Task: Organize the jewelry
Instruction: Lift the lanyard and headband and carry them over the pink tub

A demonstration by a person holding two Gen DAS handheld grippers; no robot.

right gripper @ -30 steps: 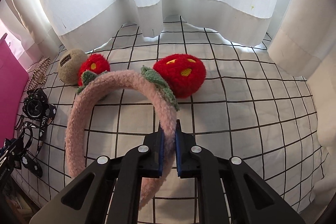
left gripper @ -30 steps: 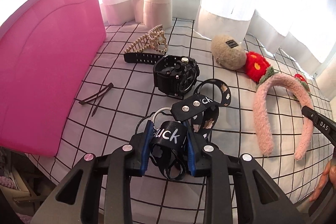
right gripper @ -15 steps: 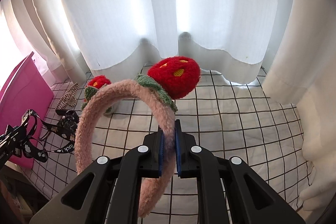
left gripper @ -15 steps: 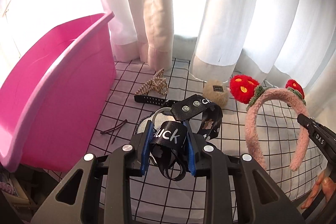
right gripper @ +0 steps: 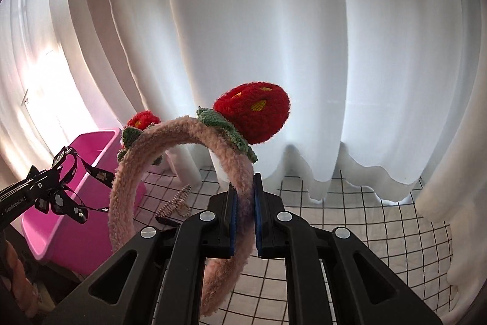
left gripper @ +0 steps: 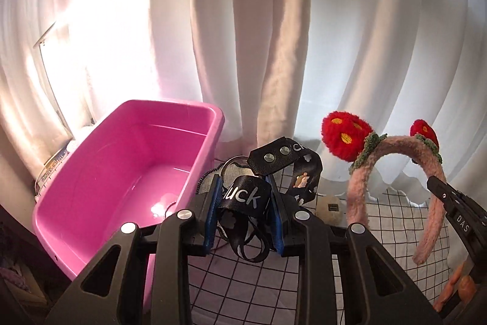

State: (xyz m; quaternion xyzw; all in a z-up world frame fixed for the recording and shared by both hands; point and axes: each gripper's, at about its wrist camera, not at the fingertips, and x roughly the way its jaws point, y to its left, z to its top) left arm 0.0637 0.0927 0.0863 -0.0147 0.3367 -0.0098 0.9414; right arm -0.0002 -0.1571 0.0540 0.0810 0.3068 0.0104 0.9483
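While white curtains (right gripper: 304,51) fill the background, a pink plastic bin (left gripper: 121,172) stands at the left edge of a surface under a white cloth with a black grid (right gripper: 365,218); its long axis runs away from the left camera and its inside shows bare. The fluffy pink headband (right gripper: 127,188) is held clear of the cloth, arch uppermost, both ends hanging down, with two red strawberry pompoms on green knitted leaves at its crown. The right tongs (right gripper: 245,221) are clenched on one leg of the band, pads pressing into the pile. The black printed lanyard (left gripper: 246,197), with white lettering, a riveted tab and a metal ring, is bunched in loops, so no clear long axis. The left tongs (left gripper: 243,218) are grasping it, aloft just beside the bin's near right corner. A beige pompom (left gripper: 328,207) and a gold hair claw (right gripper: 179,200) lie on the cloth.
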